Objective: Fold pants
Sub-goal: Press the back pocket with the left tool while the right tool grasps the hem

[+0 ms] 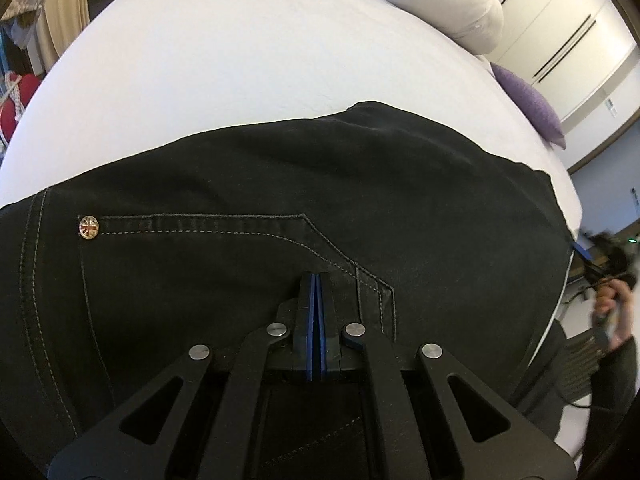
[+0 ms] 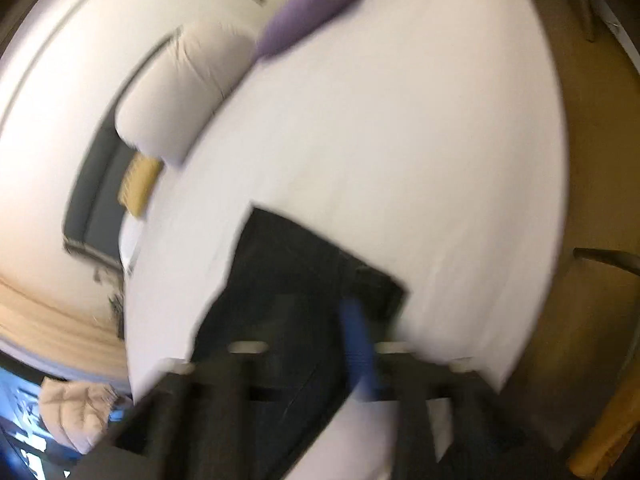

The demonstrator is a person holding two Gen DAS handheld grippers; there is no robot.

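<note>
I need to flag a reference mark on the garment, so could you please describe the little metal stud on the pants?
On the white bed lie black pants. Follow the pocket's stitched top edge away from the left tongs to its far corner: the stud sits there, the only shiny gold, round spot on the dark cloth.

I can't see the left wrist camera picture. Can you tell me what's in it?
Black pants lie spread on a white bed, a small gold button beside a stitched pocket. The left gripper is shut, just over the fabric. Beyond are a rolled white duvet and a purple pillow.
</note>
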